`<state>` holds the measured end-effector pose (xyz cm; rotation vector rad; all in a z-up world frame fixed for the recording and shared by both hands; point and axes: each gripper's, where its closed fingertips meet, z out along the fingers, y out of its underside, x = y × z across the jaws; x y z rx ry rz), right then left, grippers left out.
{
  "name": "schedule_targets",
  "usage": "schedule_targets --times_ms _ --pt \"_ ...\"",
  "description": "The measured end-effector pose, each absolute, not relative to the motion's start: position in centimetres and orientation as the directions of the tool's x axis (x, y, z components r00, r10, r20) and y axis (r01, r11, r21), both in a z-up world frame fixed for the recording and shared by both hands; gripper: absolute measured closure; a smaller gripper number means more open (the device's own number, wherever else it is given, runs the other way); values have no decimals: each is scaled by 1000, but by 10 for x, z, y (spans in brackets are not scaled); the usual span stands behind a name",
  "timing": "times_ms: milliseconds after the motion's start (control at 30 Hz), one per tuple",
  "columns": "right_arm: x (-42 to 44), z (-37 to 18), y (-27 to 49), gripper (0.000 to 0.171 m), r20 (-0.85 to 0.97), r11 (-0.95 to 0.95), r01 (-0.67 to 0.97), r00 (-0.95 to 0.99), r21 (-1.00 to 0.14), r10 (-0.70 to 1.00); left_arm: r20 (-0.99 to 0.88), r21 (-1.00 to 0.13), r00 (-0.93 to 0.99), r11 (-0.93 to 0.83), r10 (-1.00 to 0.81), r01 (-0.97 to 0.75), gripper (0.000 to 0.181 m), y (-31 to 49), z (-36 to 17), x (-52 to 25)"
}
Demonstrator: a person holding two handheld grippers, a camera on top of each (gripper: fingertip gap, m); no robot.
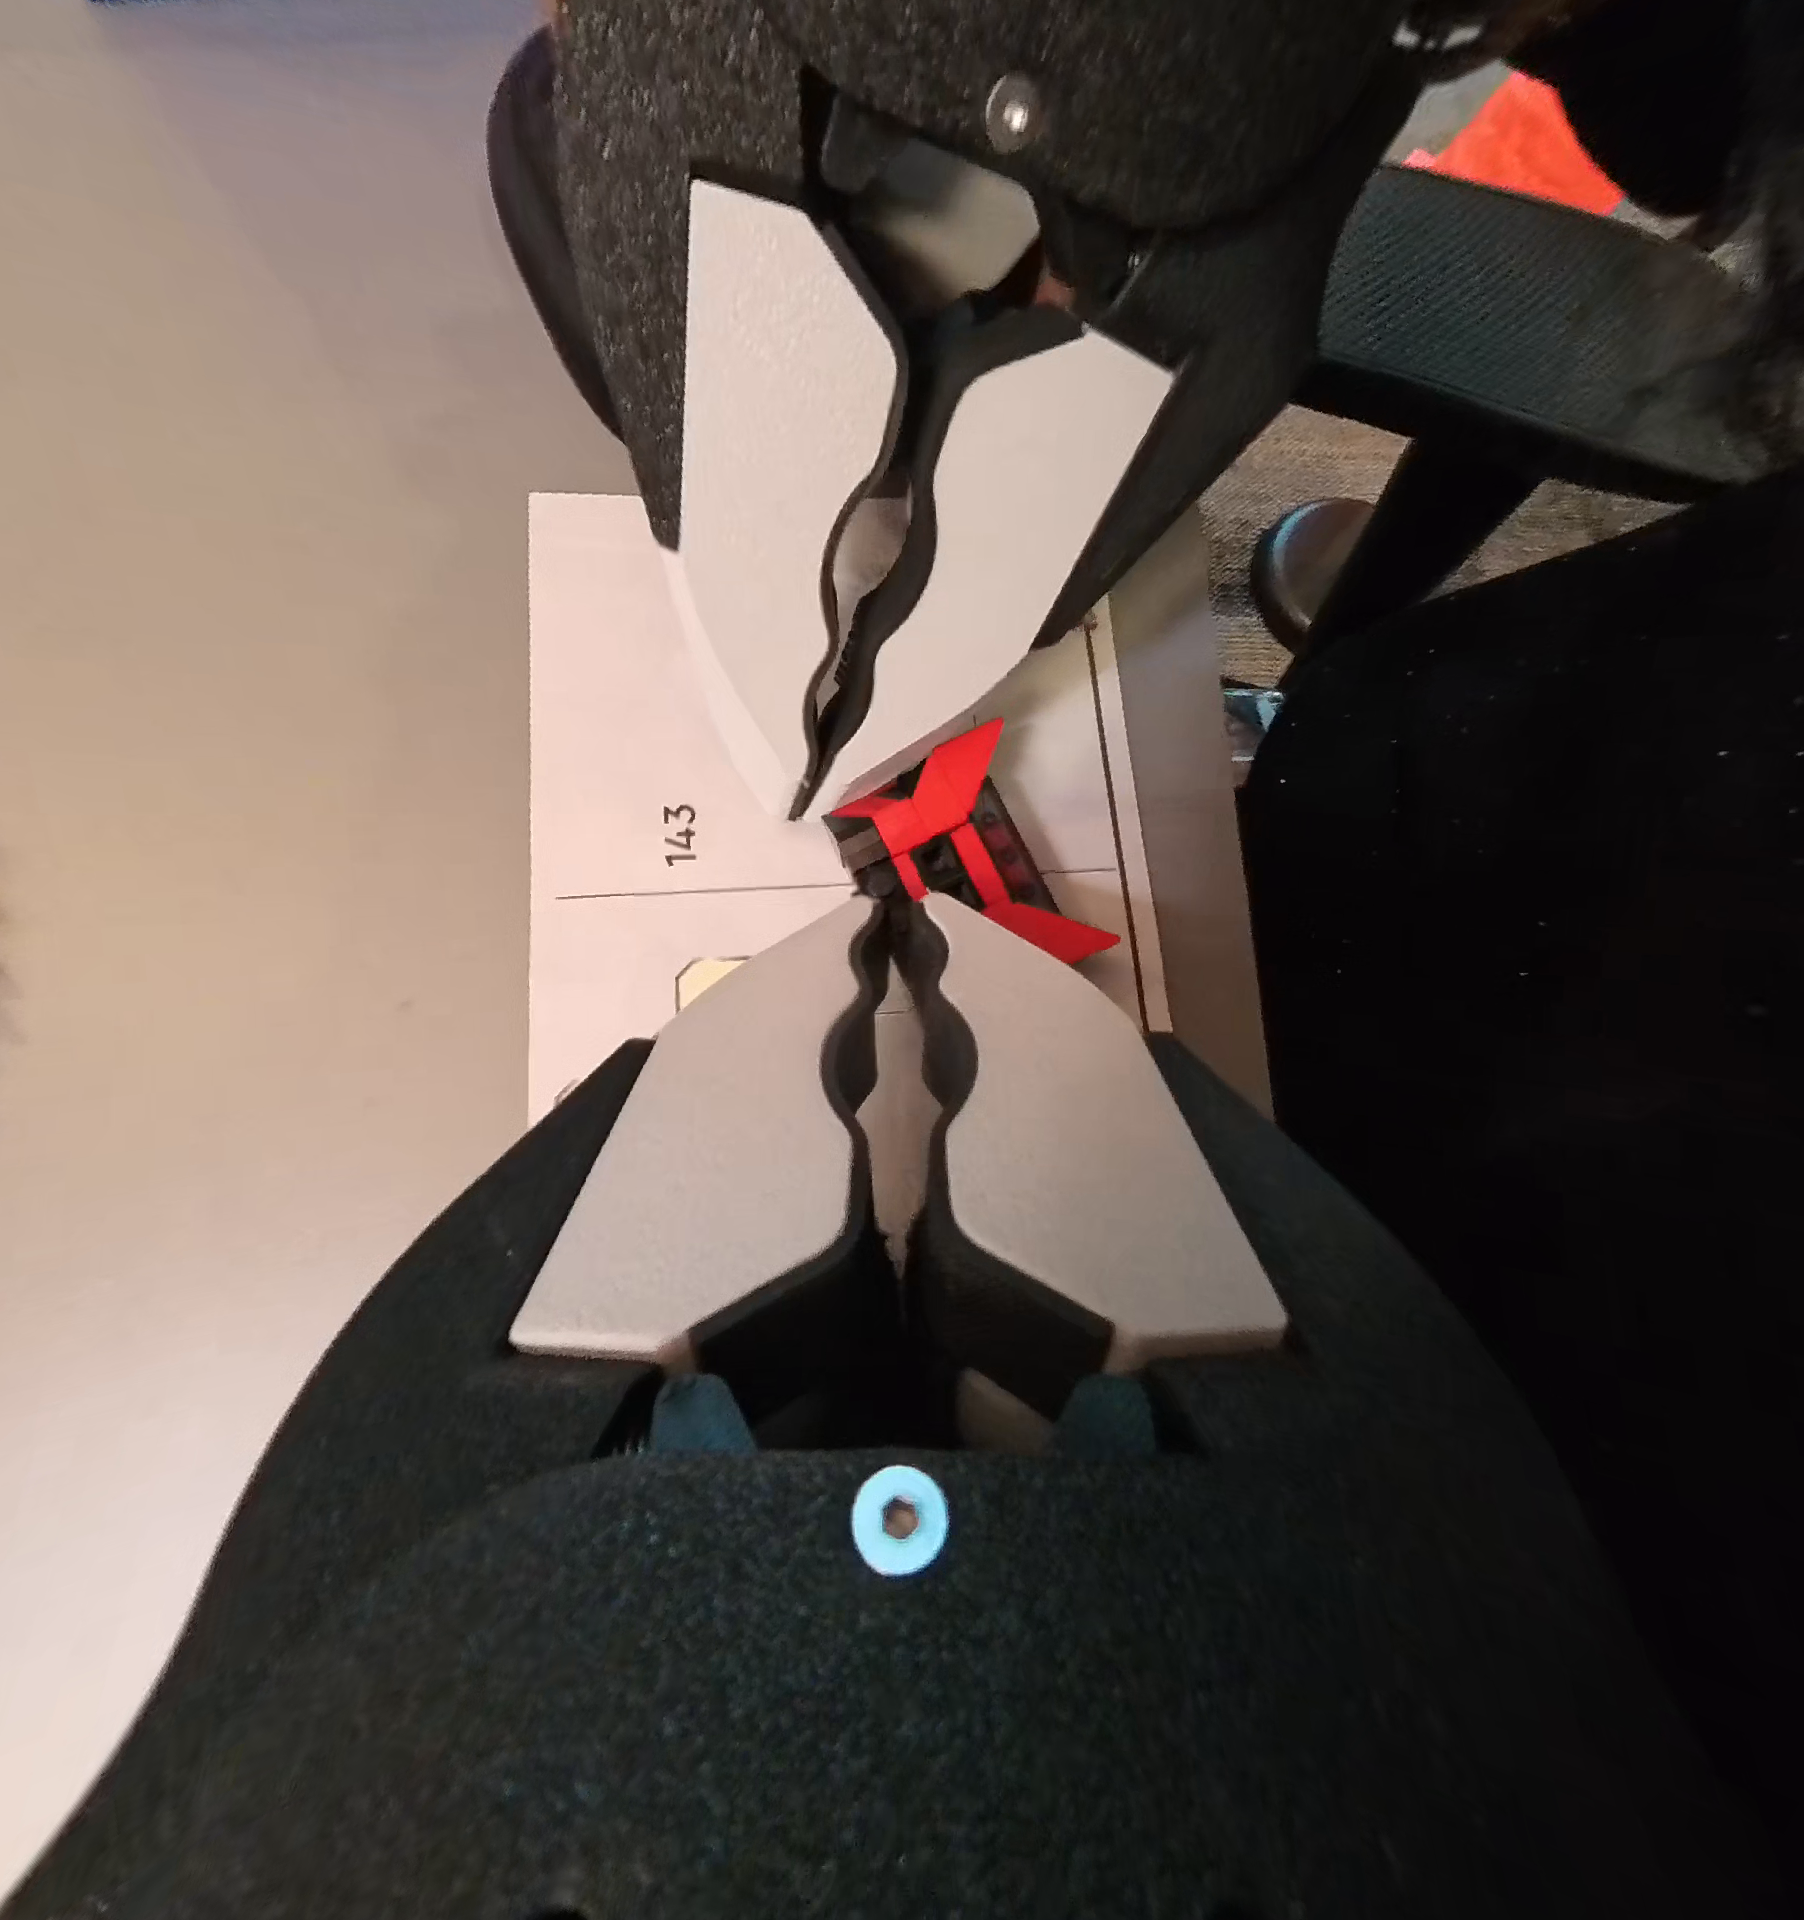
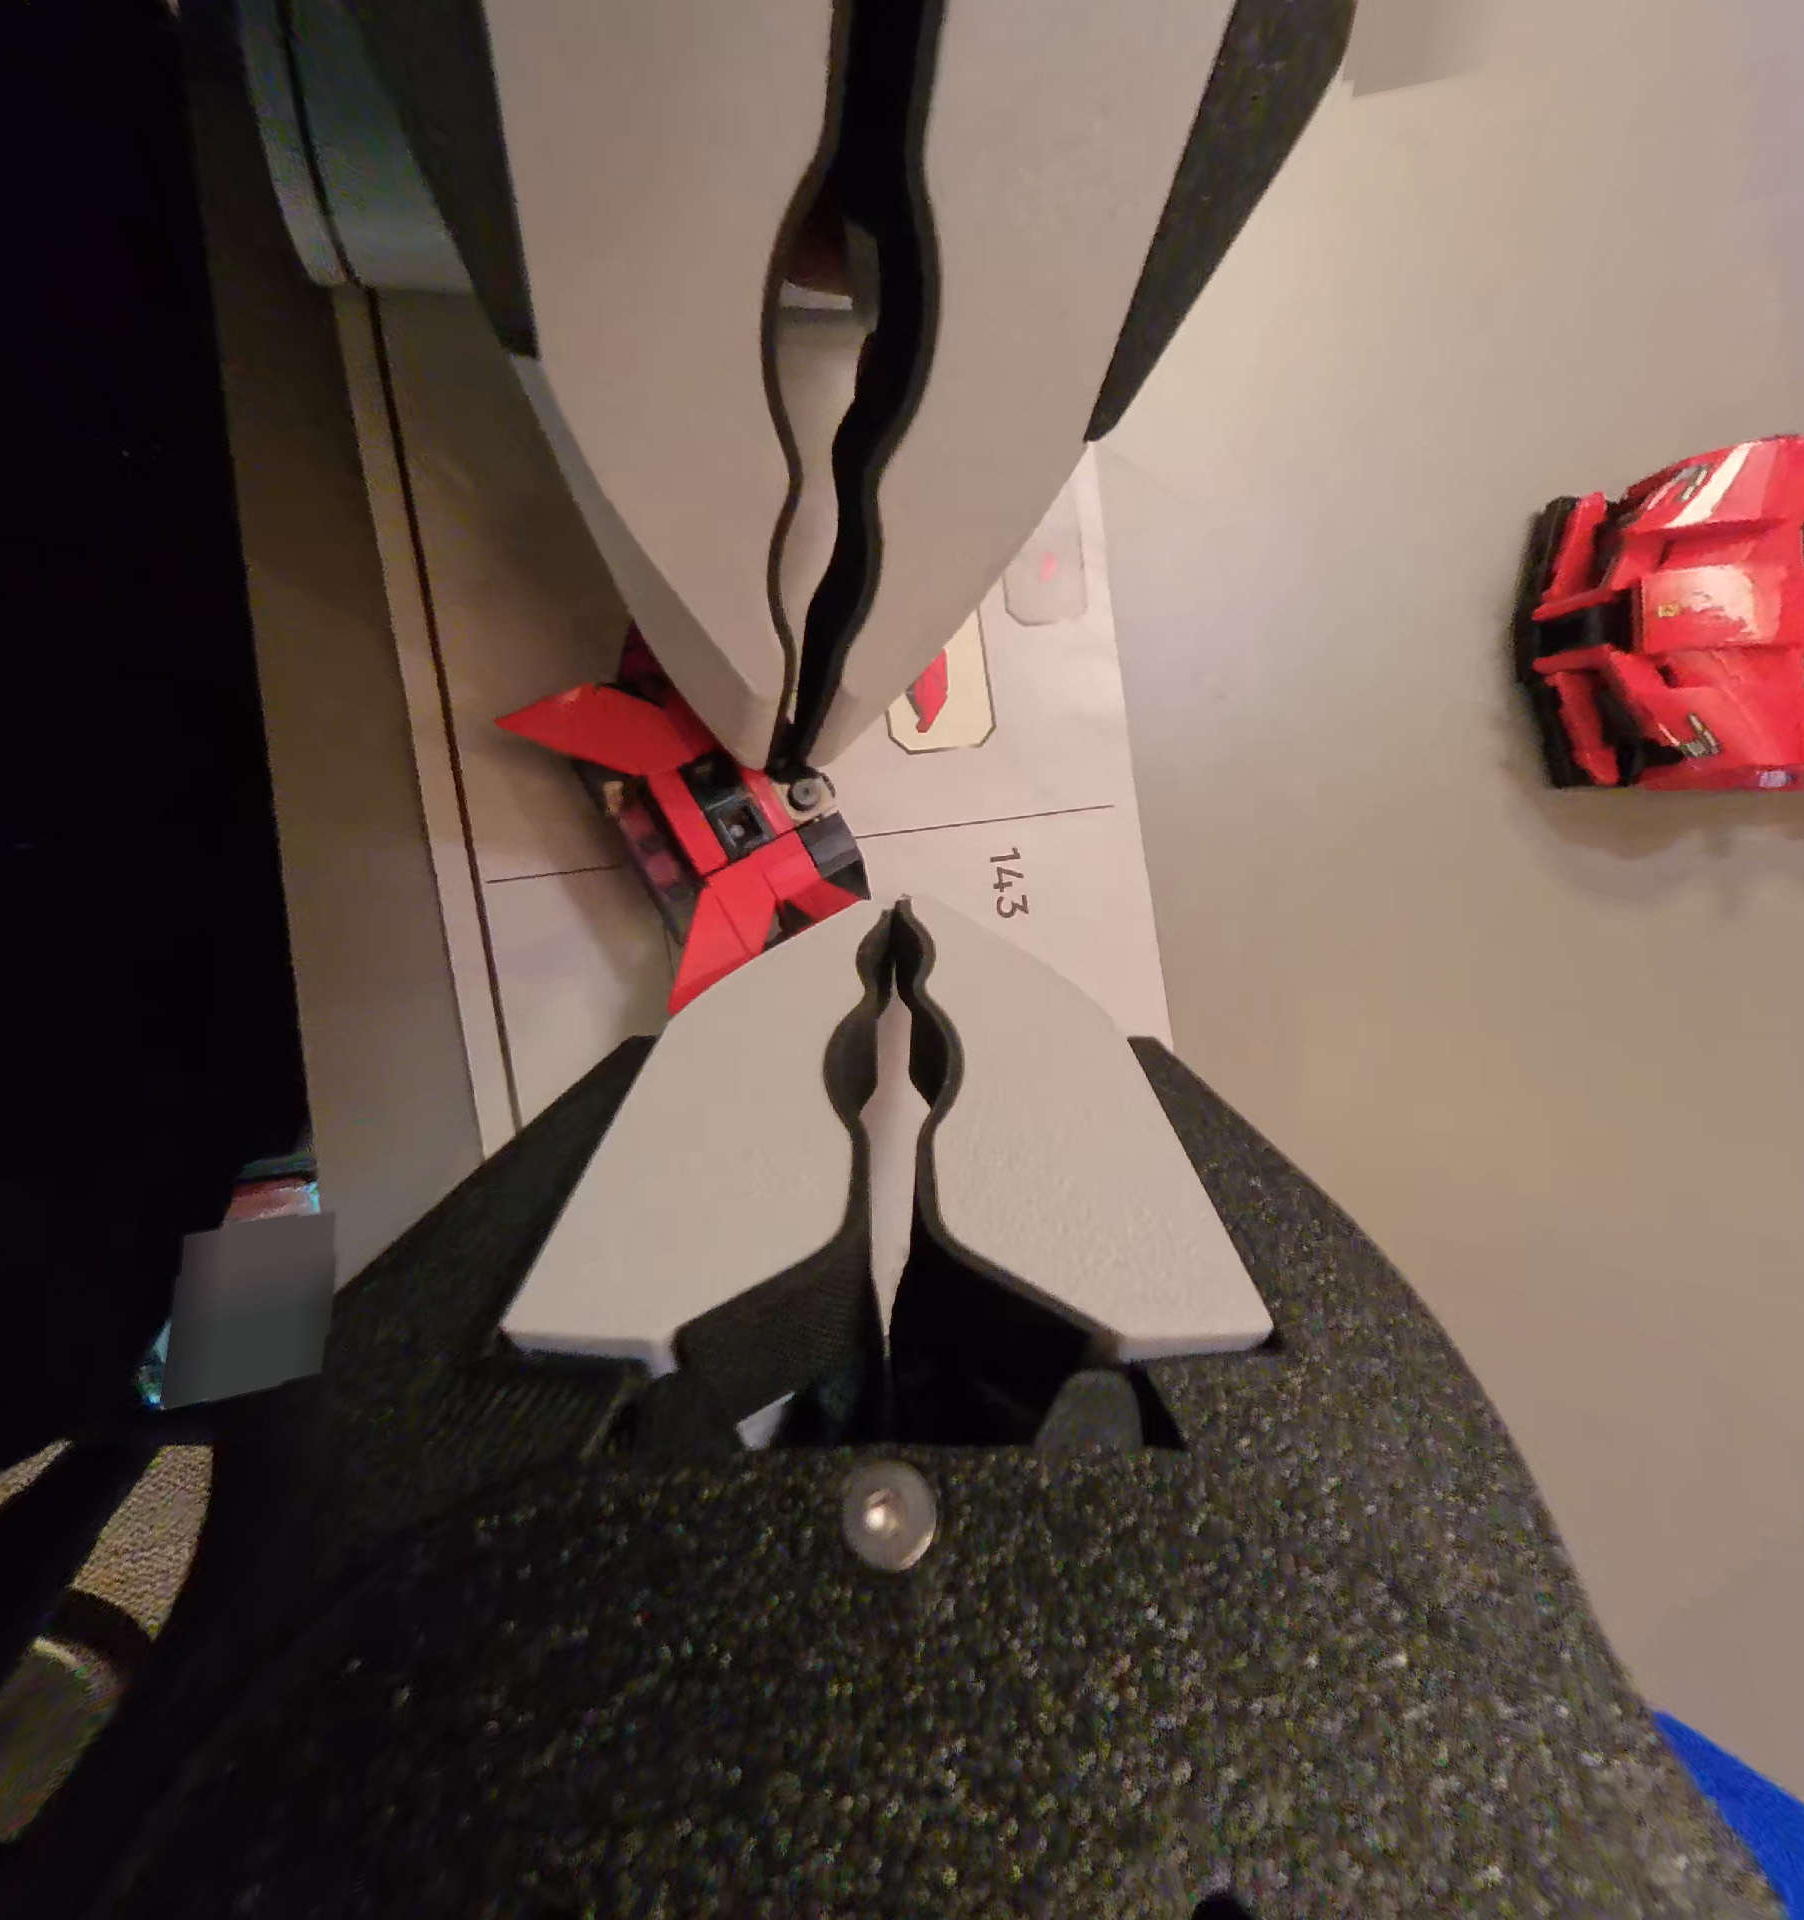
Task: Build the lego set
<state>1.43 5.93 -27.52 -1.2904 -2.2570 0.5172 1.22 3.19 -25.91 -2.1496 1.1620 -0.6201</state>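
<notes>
Left gripper (image 1: 890,914): jaws pressed nearly together, tips pinching the dark front edge of the small red-and-black lego piece (image 1: 945,852); in the right wrist view those tips sit on a small grey round stud (image 2: 804,795) on its near corner

Right gripper (image 2: 896,909): jaws pressed together, nothing visible between them, tips just beside the piece's pointed dark end, apart from it or barely touching, can't tell which

The relation that matters: the piece sits between the two sets of tips, left above-left of it, right below-right in the right wrist view. Its long axis runs along the two red wing tips, roughly crosswise to both grippers. Left has it; right is near but not holding

Piece rests over the open instruction booklet (image 2: 1074,862) at the desk (image 2: 1397,1143) edge. The mostly built red lego car (image 2: 1698,634) sits well apart, off to the right on the desk

Judgement: right would likely need to open a little before it can seat anything or brace the piece
</notes>
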Motion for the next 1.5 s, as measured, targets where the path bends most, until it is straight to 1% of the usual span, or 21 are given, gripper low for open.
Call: schedule_targets --times_ms 167,333,400,467,533,600,667,733,800,833,933,1000,1100,1200,1300,1367,1500 --pt "16 -275 55 171 215 451 706 -403 -546 890 86 -713 514 -413 -854 -566 181 34 -259 15" --pt "12 -275 63 171 156 345 731 -315 -589 936 42 -682 506 -395 -862 -616 181 37 -258 13" --pt "10 -272 65 171 154 333 716 -305 -614 940 44 -692 509 -394 -860 -605 175 40 -256 14" --pt "12 -270 67 171 134 307 713 -290 -631 948 62 -701 531 -415 -845 -579 164 43 -252 9" --pt "17 -268 77 171 131 289 723 -268 -628 954 95 -732 541 -427 -836 -531 161 41 -241 -1" --pt "21 -259 80 170 97 271 692 -280 -669 955 144 -784 536 -426 -832 -451 155 35 -223 -9" --pt "25 -244 73 154 5 231 635 -338 -737 941 172 -804 517 -422 -839 -418 154 22 -217 -15" --pt "26 -230 70 146 -30 213 572 -386 -792 922 158 -785 534 -434 -830 -442 152 13 -228 -20" --pt "31 -227 63 130 37 327 491 -511 -807 859 153 -760 546 -451 -824 -468 151 7 -239 -20" --pt "34 -230 62 130 72 382 473 -551 -794 832 150 -750 555 -460 -818 -475 152 7 -244 -19" --pt "40 -244 53 145 38 443 477 -647 -759 762 120 -736 552 -447 -825 -508 156 6 -251 -13" --pt "39 -254 55 150 32 475 487 -673 -733 739 90 -725 552 -434 -829 -534 162 7 -255 -11" --pt "34 -262 55 157 72 539 478 -698 -694 712 64 -700 553 -432 -831 -568 172 9 -262 -10" --pt "29 -269 54 163 120 587 475 -703 -656 701 61 -688 565 -445 -823 -573 176 12 -267 -8" --pt "25 -270 45 167 111 581 469 -707 -665 698 72 -691 570 -453 -819 -563 177 14 -267 -5" --pt "25 -273 41 168 100 583 484 -707 -653 700 78 -686 568 -458 -819 -565 177 14 -268 -2" --pt "20 -274 35 166 102 578 490 -699 -653 708 91 -679 572 -471 -815 -563 177 15 -270 4"
